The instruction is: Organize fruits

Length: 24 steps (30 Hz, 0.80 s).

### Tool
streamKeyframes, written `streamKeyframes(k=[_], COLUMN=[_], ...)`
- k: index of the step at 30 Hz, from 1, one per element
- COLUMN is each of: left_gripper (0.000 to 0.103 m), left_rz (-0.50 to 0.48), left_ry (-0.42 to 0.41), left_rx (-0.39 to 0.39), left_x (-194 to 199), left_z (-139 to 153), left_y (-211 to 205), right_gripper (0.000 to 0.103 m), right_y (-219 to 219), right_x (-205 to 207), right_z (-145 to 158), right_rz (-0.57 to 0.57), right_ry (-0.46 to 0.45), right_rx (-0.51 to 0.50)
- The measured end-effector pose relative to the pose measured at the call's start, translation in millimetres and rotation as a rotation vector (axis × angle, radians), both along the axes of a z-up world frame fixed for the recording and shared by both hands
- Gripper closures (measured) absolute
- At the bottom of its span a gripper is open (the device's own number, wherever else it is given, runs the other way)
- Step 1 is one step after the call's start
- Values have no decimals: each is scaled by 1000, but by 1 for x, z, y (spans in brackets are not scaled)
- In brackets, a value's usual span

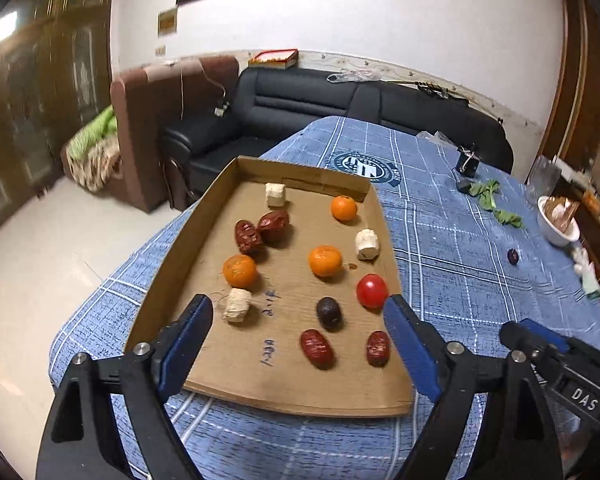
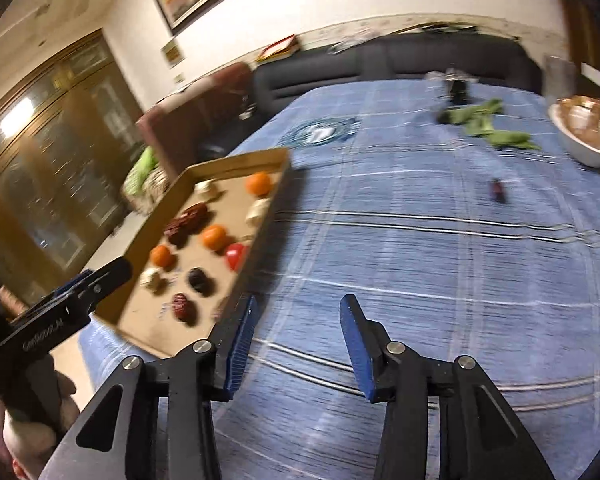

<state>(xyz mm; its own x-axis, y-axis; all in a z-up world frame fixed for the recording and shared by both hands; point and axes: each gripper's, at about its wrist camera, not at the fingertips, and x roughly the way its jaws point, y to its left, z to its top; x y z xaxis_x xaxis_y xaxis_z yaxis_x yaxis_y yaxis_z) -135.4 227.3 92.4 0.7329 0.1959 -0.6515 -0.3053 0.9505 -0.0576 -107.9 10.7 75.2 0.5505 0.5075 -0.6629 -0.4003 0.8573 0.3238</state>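
A shallow cardboard tray lies on the blue checked cloth. In it are three oranges, a red tomato, a dark plum, several wrinkled red dates and three pale chunks. My left gripper hangs open over the tray's near end, with nothing between its fingers. My right gripper is open over bare cloth, just right of the tray, and holds nothing. One small dark fruit lies alone on the cloth, far right.
A white bowl, green leaves and a small black object sit near the table's far right edge. A black sofa and a brown armchair stand beyond the table. The floor drops off to the left.
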Motion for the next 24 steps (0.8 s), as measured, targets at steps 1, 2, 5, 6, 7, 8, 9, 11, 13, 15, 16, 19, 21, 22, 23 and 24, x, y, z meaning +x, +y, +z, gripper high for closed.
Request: streamKeyframes(k=[1, 2, 5, 6, 7, 8, 9, 11, 13, 15, 16, 19, 21, 22, 23, 24], left_gripper=[15, 14, 14, 14, 14, 14, 14, 14, 14, 14, 14, 14, 14, 14, 14, 14], left_rz=[-1, -1, -8, -12, -17, -20, -22, -29, -36, -42, -45, -54, -55, -56, -54, -53], left_ry=[-1, -1, 1, 2, 5, 7, 10, 20, 28, 37, 40, 48, 50, 50, 51, 51], left_rx=[17, 25, 47, 51, 54, 57, 62, 69, 68, 68, 68, 63, 62, 61, 59, 58], left_x=[1, 1, 3, 3, 4, 3, 3, 5, 6, 9, 10, 10, 11, 11, 11, 11], left_z=[0, 0, 1, 0, 0, 0, -1, -3, -5, -7, -7, -10, -10, -11, -11, -12], left_y=[-8, -12, -24, -27, -30, -32, -34, -38, -41, -43, -44, -45, -45, -45, -44, -44], right_gripper=[52, 52, 48, 47, 46, 45, 45, 44, 44, 43, 43, 43, 43, 42, 42, 42], right_y=[-6, -11, -20, -22, -25, -25, -25, -28, -30, -31, -31, -31, -30, -29, -28, -27], right_x=[-1, -3, -6, -8, -9, -9, -8, -8, -9, -9, -9, -9, -8, -8, -8, -8], right_z=[0, 1, 0, 0, -1, -2, -4, -6, -8, -10, -10, -11, -12, -13, -13, -14], right_rz=[-11, -18, -40, -45, -47, -47, -47, -47, -50, -52, -52, -54, -52, -51, -50, -48], right_ry=[-3, -7, -26, -32, -34, -34, -33, -28, -25, -22, -22, -20, -20, -19, -19, -18], right_rx=[-1, -3, -24, -33, -36, -38, -39, -37, -37, -37, -37, -40, -45, -47, -50, -53])
